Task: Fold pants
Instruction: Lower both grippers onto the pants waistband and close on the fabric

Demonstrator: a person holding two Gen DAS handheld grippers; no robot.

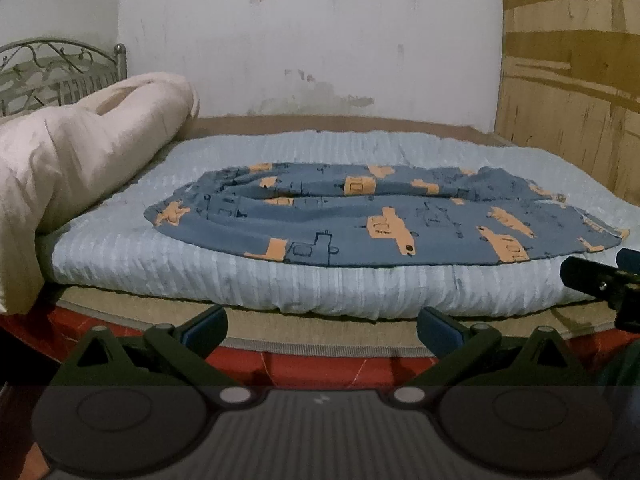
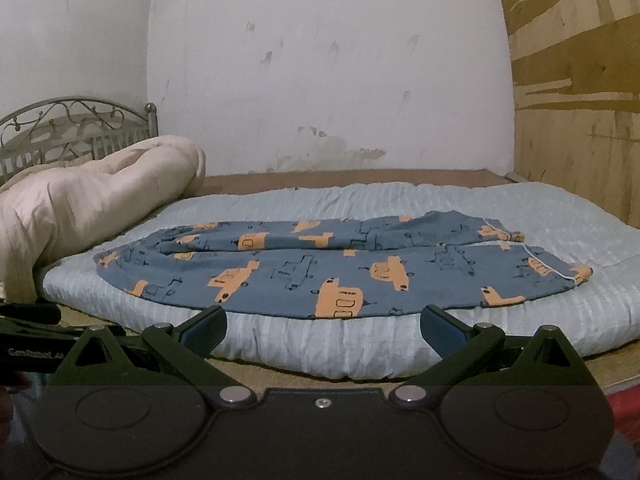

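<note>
Blue pants [image 1: 360, 220] with orange vehicle prints lie spread lengthwise across a light blue ribbed mattress pad [image 1: 200, 268]. They also show in the right wrist view [image 2: 320, 272], with the cuffs at the right end. My left gripper [image 1: 322, 328] is open and empty, held in front of the pad's near edge. My right gripper [image 2: 324, 328] is open and empty, just short of the pants' near edge. The right gripper's fingers [image 1: 592, 280] show at the right edge of the left wrist view.
A rolled cream comforter [image 1: 80, 152] lies at the left end of the bed, before a metal headboard [image 1: 60, 76]. A white wall stands behind, a wooden panel [image 1: 572, 80] at right. Red floor [image 1: 320, 368] lies below the bed edge.
</note>
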